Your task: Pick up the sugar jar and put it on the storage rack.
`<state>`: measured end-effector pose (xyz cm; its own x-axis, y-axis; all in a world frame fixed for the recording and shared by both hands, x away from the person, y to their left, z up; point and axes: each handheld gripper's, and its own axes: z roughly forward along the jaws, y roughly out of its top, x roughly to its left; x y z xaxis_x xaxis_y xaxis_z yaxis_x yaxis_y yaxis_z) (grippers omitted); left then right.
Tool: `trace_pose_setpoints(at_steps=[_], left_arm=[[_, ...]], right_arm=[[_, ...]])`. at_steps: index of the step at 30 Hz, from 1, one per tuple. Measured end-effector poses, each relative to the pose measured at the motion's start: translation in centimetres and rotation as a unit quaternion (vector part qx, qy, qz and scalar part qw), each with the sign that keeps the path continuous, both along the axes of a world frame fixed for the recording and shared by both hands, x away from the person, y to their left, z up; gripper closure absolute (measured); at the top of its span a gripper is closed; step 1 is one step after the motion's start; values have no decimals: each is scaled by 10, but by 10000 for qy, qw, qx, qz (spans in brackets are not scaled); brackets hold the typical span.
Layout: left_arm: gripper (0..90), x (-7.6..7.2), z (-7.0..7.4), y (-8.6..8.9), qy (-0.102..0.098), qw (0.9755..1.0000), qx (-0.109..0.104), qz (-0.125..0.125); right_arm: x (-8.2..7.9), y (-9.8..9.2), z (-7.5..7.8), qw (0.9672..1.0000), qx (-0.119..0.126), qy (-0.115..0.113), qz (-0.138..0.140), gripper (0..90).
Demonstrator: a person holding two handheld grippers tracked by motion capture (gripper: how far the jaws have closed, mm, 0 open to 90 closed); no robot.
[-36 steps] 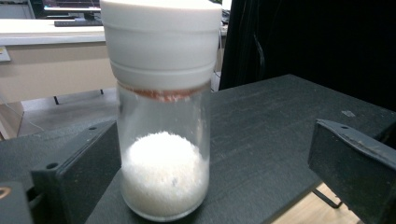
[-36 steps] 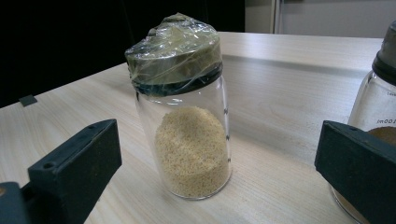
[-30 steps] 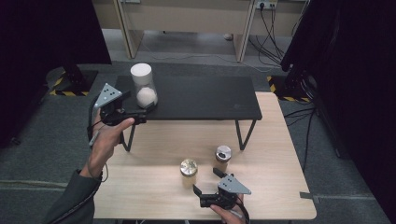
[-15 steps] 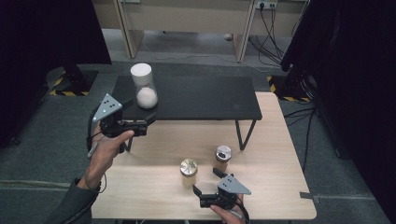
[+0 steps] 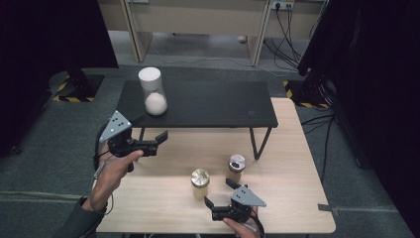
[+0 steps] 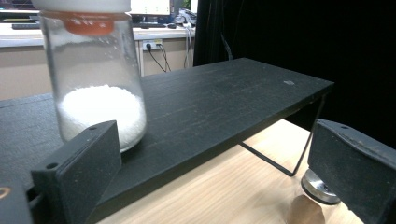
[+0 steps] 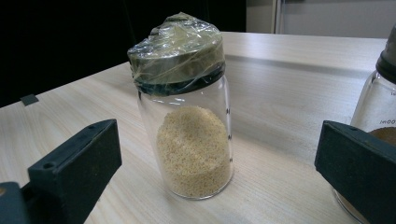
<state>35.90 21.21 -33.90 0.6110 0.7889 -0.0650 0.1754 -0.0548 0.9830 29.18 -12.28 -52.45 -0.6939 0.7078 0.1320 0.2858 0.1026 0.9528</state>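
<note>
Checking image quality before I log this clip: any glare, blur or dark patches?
High view: soft, with black upper corners. Left gripper view: the glass jar of white powder is sharp, its white lid overexposed. Right gripper view: the glass jar of yellow grains is sharp, with glare on its plastic-wrapped lid.

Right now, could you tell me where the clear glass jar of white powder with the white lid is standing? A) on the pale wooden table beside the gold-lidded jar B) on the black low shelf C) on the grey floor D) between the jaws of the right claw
B: the clear glass jar of white powder stands upright on the black low shelf, near its left end, ungripped.
</note>
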Motion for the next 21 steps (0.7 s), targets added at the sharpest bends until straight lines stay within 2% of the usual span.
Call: trace_pose_setpoints(at_steps=[15, 21], left_arm=[[21, -15, -18, -2, -7, 9998, 0, -195], [21, -20, -29, -5, -21, 9996, 89, -263]], right_arm=[[0, 0, 0, 10000, 7, 6, 0, 8], [0, 0, 0, 10000, 12, 6, -5, 8]])
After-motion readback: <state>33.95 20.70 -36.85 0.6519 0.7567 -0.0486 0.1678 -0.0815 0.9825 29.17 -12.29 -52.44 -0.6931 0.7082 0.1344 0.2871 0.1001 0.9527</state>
